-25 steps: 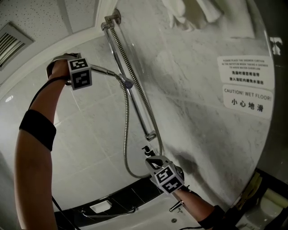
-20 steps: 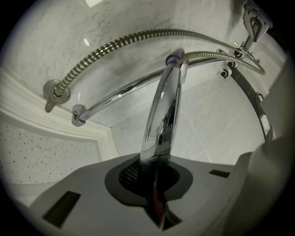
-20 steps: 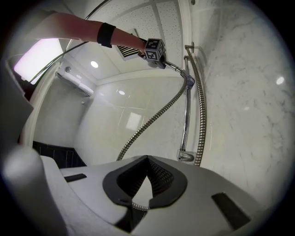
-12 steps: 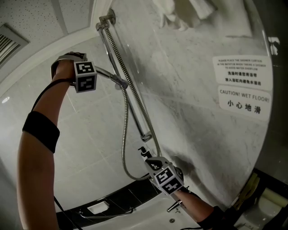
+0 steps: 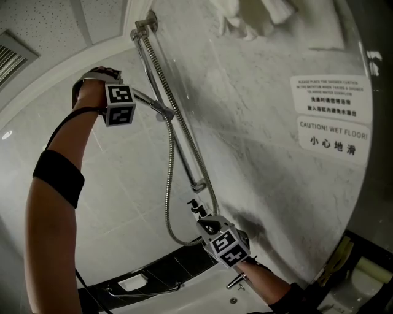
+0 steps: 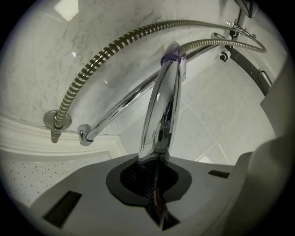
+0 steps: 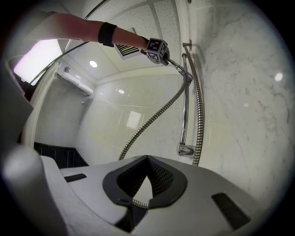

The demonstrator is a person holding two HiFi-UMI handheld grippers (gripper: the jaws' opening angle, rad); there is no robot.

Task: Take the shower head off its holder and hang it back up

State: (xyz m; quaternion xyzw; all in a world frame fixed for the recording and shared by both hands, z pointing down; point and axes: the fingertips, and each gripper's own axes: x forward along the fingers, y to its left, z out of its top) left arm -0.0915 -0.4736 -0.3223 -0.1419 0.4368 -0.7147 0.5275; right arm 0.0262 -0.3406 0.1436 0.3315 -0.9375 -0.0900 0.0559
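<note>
Nearest the camera, the person's left forearm rises along the left of the head view, a black band (image 5: 58, 178) around it, up to the left hand (image 5: 91, 92). Low in the middle, the right tongs (image 7: 147, 159) point level towards the tiled wall (image 5: 123, 184). Their tips are clenched together with nothing between them. A short run of the hose (image 5: 169, 184) shows through the slit below the tips, and I cannot tell whether it touches them.

Further up, the left tongs (image 6: 154, 159) tilt slightly upward. Their jaws have just been closing and now grip the chrome handle of the shower head (image 6: 161, 106). The handle runs away from the tongs to the holder (image 6: 173, 57) on the slide rail (image 7: 185, 115), high up near the rail's top bracket. Its far end meets the holder, but I cannot tell whether it is fully seated. From there the hose drops in a long loop towards the right tongs.

Just beside the rail, a second ribbed hose (image 7: 199, 115) runs down the marble wall (image 5: 264, 172). Further right on that wall is a wet-floor caution sign (image 5: 336, 134), with a white cloth (image 5: 258, 15) above it. A ceiling vent (image 5: 15, 52) sits at the far upper left.
</note>
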